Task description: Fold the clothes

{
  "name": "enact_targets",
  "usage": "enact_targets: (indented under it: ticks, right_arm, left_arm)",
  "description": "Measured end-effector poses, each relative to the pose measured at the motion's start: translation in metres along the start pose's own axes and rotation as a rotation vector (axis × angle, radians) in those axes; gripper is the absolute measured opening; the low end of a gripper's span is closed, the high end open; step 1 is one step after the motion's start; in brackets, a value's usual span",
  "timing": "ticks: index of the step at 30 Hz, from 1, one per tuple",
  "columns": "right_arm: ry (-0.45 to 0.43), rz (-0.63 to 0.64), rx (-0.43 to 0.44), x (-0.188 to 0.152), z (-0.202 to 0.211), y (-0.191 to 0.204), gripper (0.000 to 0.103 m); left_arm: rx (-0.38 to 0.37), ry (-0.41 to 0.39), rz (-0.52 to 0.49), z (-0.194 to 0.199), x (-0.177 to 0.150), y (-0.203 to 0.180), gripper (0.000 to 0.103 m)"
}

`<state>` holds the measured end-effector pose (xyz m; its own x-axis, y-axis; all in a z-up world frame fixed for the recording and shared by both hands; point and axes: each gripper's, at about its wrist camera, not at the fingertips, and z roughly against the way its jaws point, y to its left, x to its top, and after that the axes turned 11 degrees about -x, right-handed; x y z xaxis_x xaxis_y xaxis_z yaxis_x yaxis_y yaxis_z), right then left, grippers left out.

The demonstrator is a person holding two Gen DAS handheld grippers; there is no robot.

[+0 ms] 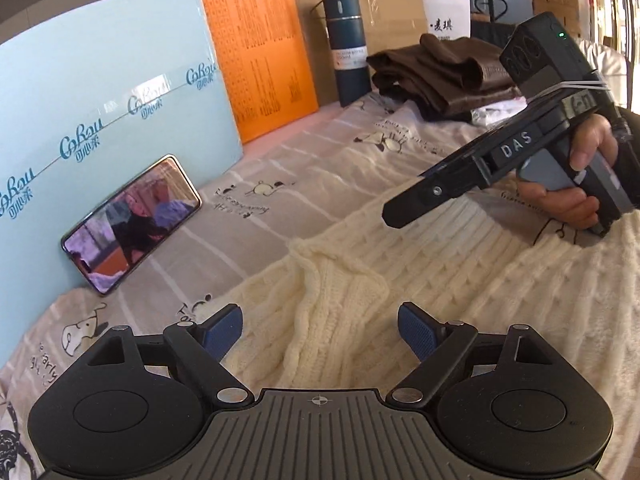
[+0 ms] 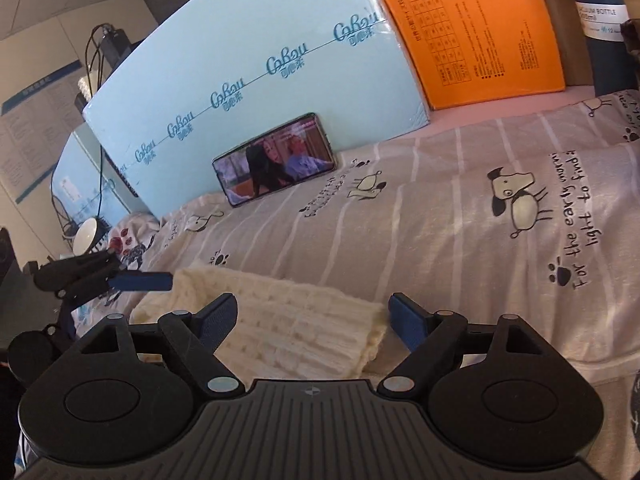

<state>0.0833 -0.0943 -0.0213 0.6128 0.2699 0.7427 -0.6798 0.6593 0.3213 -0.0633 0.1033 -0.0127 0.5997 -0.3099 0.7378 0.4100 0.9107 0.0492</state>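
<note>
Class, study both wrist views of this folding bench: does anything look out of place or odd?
Yes. A phone leans against the pale blue box with a video playing, beside the cream knit sweater on the printed sheet. It has no part in folding.

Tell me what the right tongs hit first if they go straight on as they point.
Most likely the cream sweater: it lies just ahead between the open right tongs, with the bedsheet beyond. Depth is unclear.
</note>
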Motion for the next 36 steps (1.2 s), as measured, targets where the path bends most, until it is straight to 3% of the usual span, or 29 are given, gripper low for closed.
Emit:
enact_targets:
  ticks: [1,2,3,5,8,11,16,21,25,30,33,35,36]
  right_arm:
    - [-0.006,0.029,-0.014,-0.003,0.0,0.005,0.073]
    - [-0.01,0.057,-0.028,-0.006,0.0,0.008,0.061]
    - [-0.008,0.075,-0.032,-0.007,0.002,0.01,0.056]
    - [0.004,0.07,0.01,-0.009,0.005,0.011,0.033]
    - [-0.016,0.109,0.045,-0.013,0.012,0.02,0.016]
    - [-0.065,0.134,0.056,-0.012,0.024,0.028,0.011]
    - [-0.154,0.075,0.065,0.007,0.05,0.018,0.01]
    - [-0.213,-0.002,0.0,0.03,0.062,-0.008,0.01]
    - [-0.148,-0.043,-0.06,0.037,0.038,-0.032,0.01]
    - [-0.039,-0.117,-0.061,0.034,-0.002,-0.057,0.01]
    - [-0.026,-0.129,-0.064,0.029,-0.007,-0.062,0.016]
    - [-0.022,-0.133,-0.08,0.029,-0.005,-0.063,0.036]
    - [-0.022,-0.133,-0.09,0.029,-0.002,-0.064,0.042]
  left_arm:
    - [-0.005,-0.009,0.015,-0.001,-0.002,0.002,0.087]
    - [-0.003,-0.029,0.032,0.001,-0.005,0.004,0.081]
    - [0.009,-0.049,0.042,0.003,-0.006,0.004,0.074]
    - [0.039,-0.078,0.04,0.007,-0.01,0.003,0.033]
    - [0.111,-0.131,0.043,0.017,-0.013,0.001,0.015]
    - [0.194,-0.228,0.063,0.038,-0.013,0.001,0.013]
    - [0.289,-0.46,0.157,0.088,-0.003,0.018,0.013]
    - [0.303,-0.536,0.26,0.088,0.01,0.047,0.013]
    - [0.327,-0.479,0.353,0.063,0.003,0.077,0.014]
    - [0.378,-0.303,0.487,0.031,-0.028,0.111,0.021]
    - [0.433,-0.239,0.567,0.022,-0.038,0.127,0.04]
    - [0.463,-0.23,0.612,0.024,-0.044,0.136,0.07]
    - [0.473,-0.234,0.623,0.027,-0.046,0.137,0.072]
